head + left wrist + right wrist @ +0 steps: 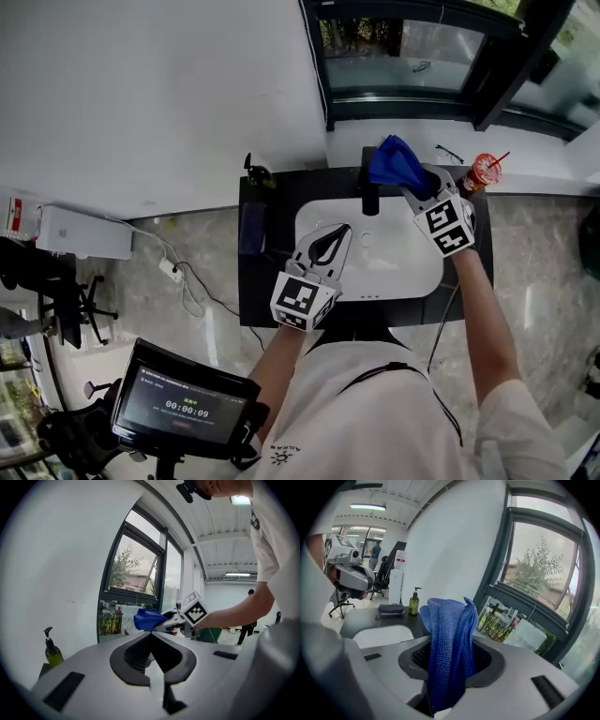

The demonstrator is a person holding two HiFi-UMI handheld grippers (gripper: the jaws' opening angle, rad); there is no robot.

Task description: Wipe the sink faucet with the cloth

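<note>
Right gripper [405, 187]: your jaws are clamped on the blue cloth [392, 159].
Cloth: bunched over the top of the black faucet [370, 199], at the sink's [417, 274] back edge.
Left gripper [343, 229]: your jaws are together, empty, above the basin's front-left part.
Soap bottle [255, 174]: countertop's back-left corner.

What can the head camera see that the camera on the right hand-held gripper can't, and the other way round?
Only the head view: the black faucet at the back of the white sink, and a screen with a timer at the lower left. Only the right gripper view: a ceiling light and a distant person in the room behind. Both: the blue cloth clamped in the right hand-held gripper, and the sink's white basin.
</note>
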